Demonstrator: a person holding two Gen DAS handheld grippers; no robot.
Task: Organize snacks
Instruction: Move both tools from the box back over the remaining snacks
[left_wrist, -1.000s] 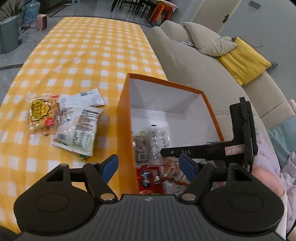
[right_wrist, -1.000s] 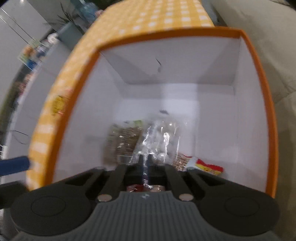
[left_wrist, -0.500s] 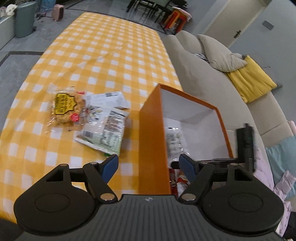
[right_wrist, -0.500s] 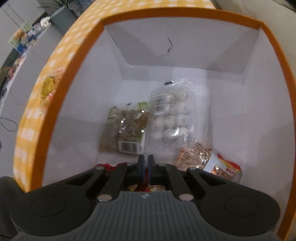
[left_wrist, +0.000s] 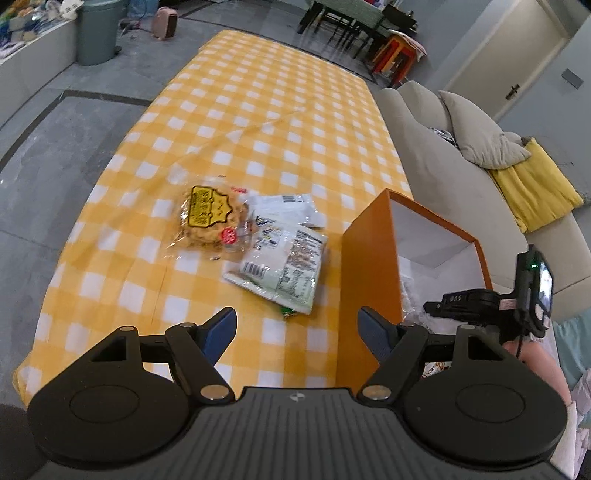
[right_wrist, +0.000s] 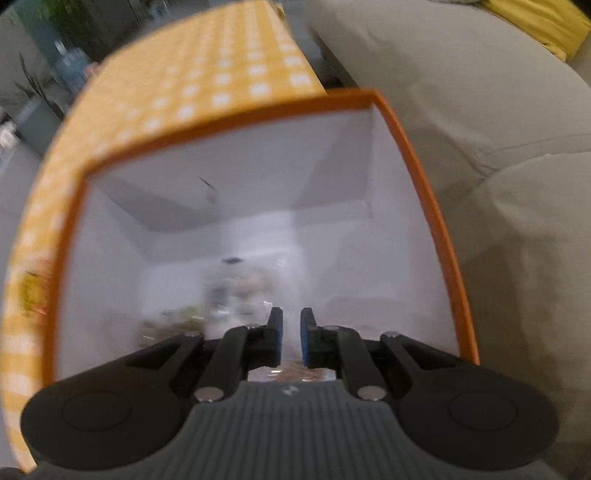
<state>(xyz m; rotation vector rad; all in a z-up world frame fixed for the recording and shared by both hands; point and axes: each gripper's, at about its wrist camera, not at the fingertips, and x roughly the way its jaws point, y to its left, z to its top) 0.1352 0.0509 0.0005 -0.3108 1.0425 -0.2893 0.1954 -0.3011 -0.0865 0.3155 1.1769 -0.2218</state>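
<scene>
The right gripper (right_wrist: 291, 339), clenched a second ago, is opening, nothing between its pads, above the orange box (right_wrist: 421, 192); blurred packets lie inside. The left gripper (left_wrist: 297, 328), spread and empty, has slid toward the snack packets (left_wrist: 255, 236) on the checked tablecloth (left_wrist: 258, 110).

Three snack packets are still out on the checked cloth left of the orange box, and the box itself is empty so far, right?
Not quite: the orange box is not empty. The right wrist view shows blurred packets on its floor. The rest stands: the left wrist view shows three snack packets on the checked cloth left of the box.
</scene>
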